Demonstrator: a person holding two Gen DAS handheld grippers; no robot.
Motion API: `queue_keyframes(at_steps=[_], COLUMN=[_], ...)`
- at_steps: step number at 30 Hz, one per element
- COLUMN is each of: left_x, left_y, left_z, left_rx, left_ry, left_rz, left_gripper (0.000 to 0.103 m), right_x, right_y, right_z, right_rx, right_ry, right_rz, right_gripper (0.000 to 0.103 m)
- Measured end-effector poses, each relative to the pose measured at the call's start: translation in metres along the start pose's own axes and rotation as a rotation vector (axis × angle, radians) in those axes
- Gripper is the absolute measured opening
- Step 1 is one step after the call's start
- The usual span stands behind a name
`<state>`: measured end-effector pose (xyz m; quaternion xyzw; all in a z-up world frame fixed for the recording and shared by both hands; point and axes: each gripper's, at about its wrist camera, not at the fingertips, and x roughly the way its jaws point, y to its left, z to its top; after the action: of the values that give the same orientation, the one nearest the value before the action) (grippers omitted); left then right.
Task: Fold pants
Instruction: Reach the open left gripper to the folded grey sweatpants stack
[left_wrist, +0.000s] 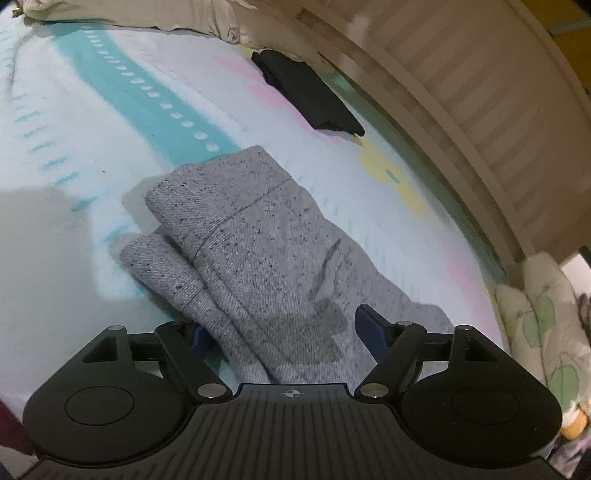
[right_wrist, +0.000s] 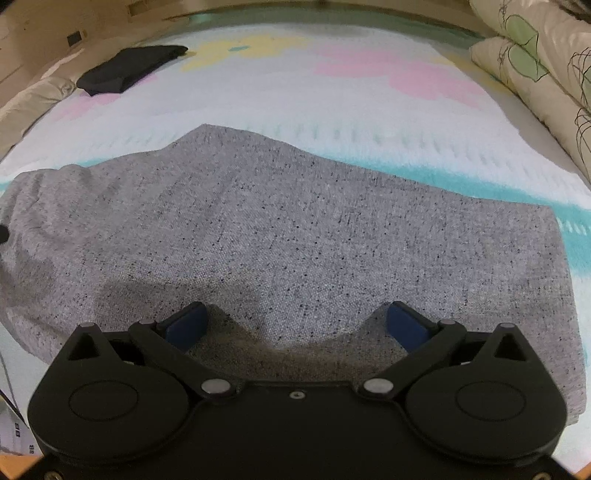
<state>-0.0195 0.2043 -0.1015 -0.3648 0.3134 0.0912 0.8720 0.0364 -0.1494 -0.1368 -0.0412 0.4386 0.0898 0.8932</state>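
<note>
Grey pants lay folded on bed, near you. Your left gripper and right gripper hovered over them, fingers apart, gripping nothing. Black garment lay far left.

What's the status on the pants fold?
Left gripper open, right gripper open. Speckled grey knit pants folded on bed. Folded black garment lies clear.

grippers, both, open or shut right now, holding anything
Left gripper: open, jaws wide either side of the grey pants, pads not pressing.
Right gripper: open over the pants, holding nothing.
</note>
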Motion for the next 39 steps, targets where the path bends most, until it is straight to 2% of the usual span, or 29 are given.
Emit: queue_keyframes(at_steps=[4,9,11,12,13,14,16,17,20,22,30,32,35,39], left_x=[0.003,0.003,0.004,0.005,0.005,0.006,0.003,0.0,-0.012,-0.022,-0.065,-0.065,-0.061,-0.045], left_y=[-0.001,0.005,0.006,0.006,0.006,0.007,0.005,0.001,-0.028,-0.045,-0.1,-0.109,-0.108,-0.091], left_z=[0.001,0.001,0.002,0.003,0.003,0.003,0.002,0.001,-0.002,-0.004,-0.022,-0.026,-0.028,-0.02], left_rx=[-0.019,-0.089,-0.098,-0.09,-0.078,-0.069,-0.076,-0.058,0.118,0.203,0.469,0.5,0.486,0.392], left_ry=[-0.015,-0.048,-0.051,-0.053,-0.051,-0.045,-0.06,-0.068,-0.127,-0.165,-0.299,-0.302,-0.288,-0.243], left_rz=[0.0,-0.022,-0.03,-0.019,0.011,0.029,0.021,0.026,0.059,0.055,-0.034,-0.057,-0.053,-0.02], left_gripper=[0.075,0.075,0.072,0.054,0.03,0.029,0.023,0.022,0.019,0.019,0.019,0.019,0.019,0.019], right_x=[-0.003,-0.007,-0.008,-0.009,-0.009,-0.01,-0.011,-0.011,-0.011,-0.011,-0.009,-0.009,-0.012,-0.014], right_y=[0.001,0.003,0.004,0.005,0.006,0.008,0.01,0.011,0.012,0.011,0.009,0.009,0.011,0.022], right_z=[-0.007,-0.01,-0.012,-0.014,-0.016,-0.017,-0.021,-0.021,-0.02,-0.019,-0.015,-0.013,0.002,0.028], right_rx=[0.004,0.018,0.027,0.031,0.033,0.035,0.036,0.036,0.042,0.043,0.041,0.031,-0.02,-0.027], right_ry=[-0.042,-0.06,-0.078,-0.088,-0.098,-0.108,-0.124,-0.129,-0.128,-0.121,-0.098,-0.089,-0.052,-0.128], right_rz=[-0.007,-0.02,-0.028,-0.034,-0.04,-0.046,-0.057,-0.061,-0.062,-0.06,-0.053,-0.051,-0.046,-0.049], right_gripper=[0.103,0.103,0.103,0.103,0.103,0.103,0.103,0.103,0.103,0.103,0.103,0.102,0.102,0.102])
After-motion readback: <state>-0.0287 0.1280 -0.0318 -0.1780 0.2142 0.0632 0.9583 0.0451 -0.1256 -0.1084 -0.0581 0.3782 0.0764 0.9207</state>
